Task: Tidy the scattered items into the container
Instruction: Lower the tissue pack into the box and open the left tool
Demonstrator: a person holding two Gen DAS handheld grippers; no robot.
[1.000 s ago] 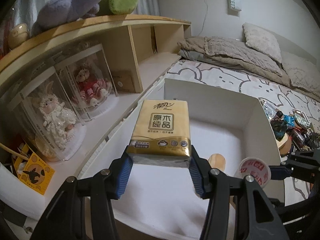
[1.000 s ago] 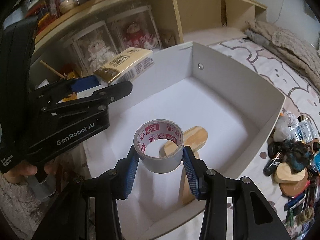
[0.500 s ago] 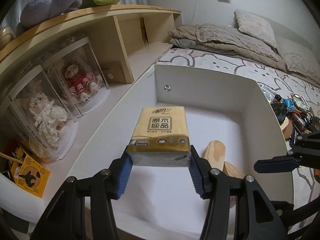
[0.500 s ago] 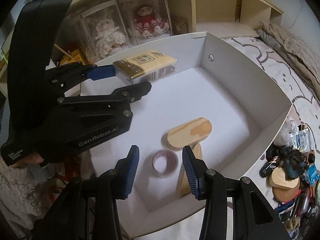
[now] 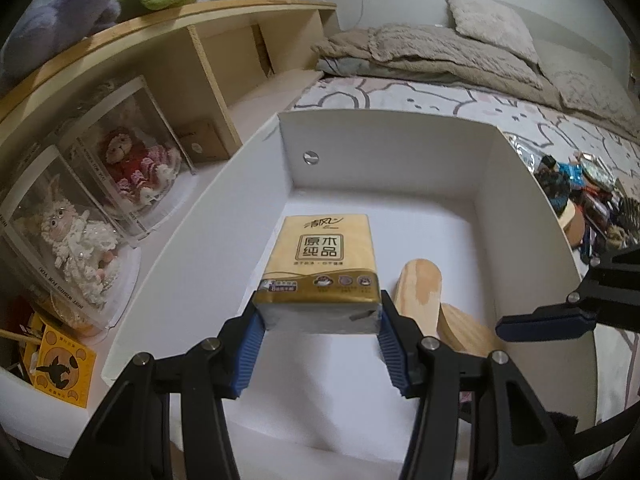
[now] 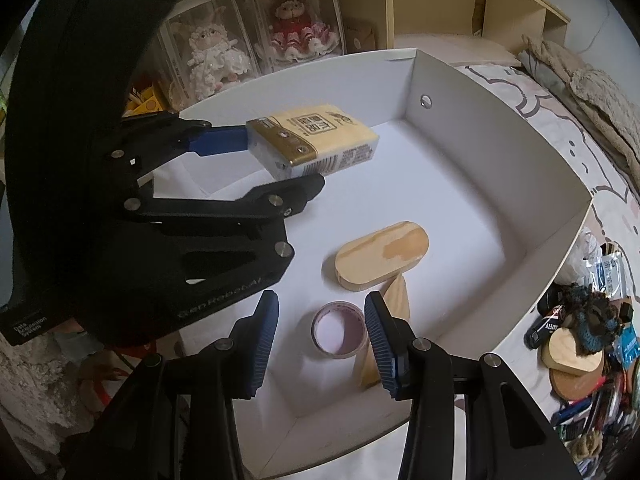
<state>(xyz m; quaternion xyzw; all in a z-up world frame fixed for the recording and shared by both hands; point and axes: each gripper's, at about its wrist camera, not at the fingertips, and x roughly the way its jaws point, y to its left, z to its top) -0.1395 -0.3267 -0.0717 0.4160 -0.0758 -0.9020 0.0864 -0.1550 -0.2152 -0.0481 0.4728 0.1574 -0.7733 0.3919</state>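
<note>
My left gripper (image 5: 320,340) is shut on a yellow tissue pack (image 5: 322,270) and holds it inside the white box (image 5: 384,152), low over the floor; the pack also shows in the right wrist view (image 6: 316,142). My right gripper (image 6: 320,340) is open and empty above a roll of tape (image 6: 339,334) that lies flat on the box floor. Two wooden oval pieces (image 6: 382,260) lie in the box beside the roll; they also show in the left wrist view (image 5: 418,292).
A wooden shelf (image 5: 208,60) with boxed dolls (image 5: 136,168) stands left of the box. Scattered small items (image 6: 580,340) lie on the bed sheet right of the box. Blankets and pillows (image 5: 440,52) lie at the far end.
My right gripper opened and let the tape roll drop to the box floor, then rose above it. My left gripper carried the tissue pack forward and down into the box.
</note>
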